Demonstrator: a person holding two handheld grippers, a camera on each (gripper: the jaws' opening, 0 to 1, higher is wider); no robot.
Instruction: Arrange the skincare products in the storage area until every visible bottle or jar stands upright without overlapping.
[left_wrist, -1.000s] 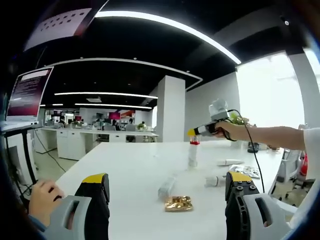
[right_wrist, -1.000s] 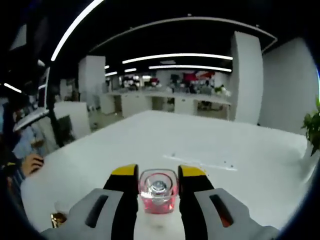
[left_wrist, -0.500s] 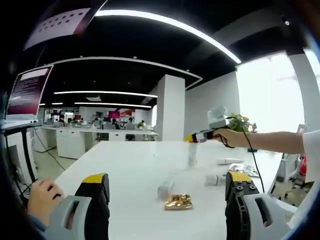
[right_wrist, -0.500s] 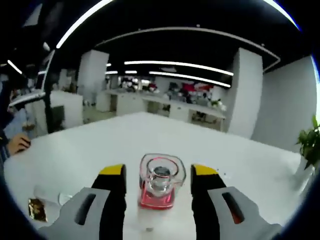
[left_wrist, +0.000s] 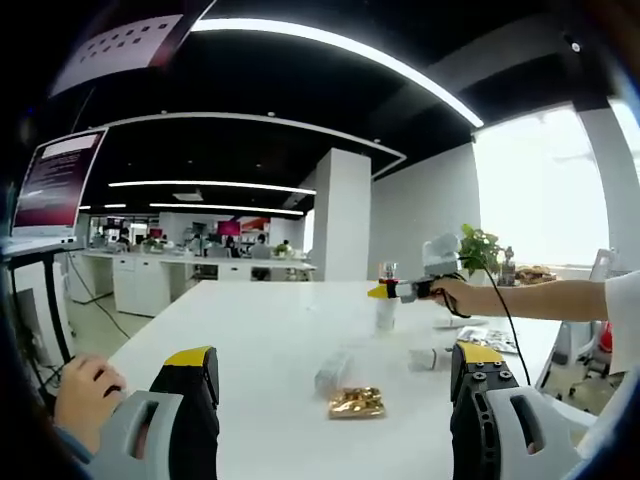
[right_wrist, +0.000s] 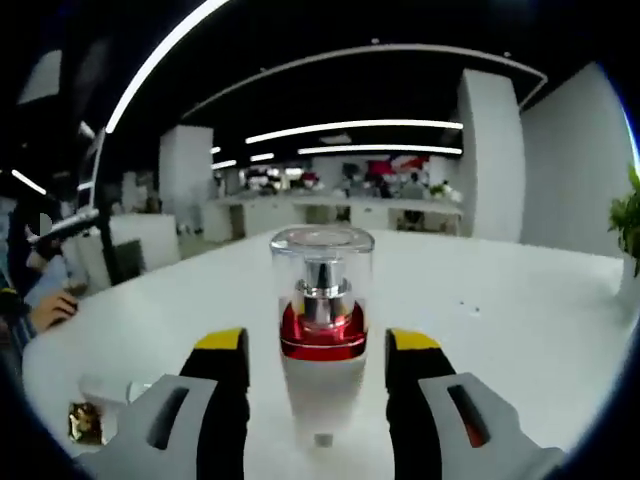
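Note:
A pump bottle with a clear cap, a red collar and a frosted white body stands upright on the white table. My right gripper is open, one jaw on each side of the bottle with a small gap at both. In the left gripper view the same bottle stands mid-table, with the right gripper at its collar, held by a hand from the right. A clear bottle lies on its side nearer me. My left gripper is open and holds nothing, low over the table's near end.
A gold packet lies beside the lying bottle. A small tube, a patterned sachet and another tube lie right of the upright bottle. A person's hand rests at the near left edge. A monitor stands left.
My right gripper has opened off the pump bottle and dropped from looking down at its cap to level with it. The bottle now stands free. The left gripper has not moved.

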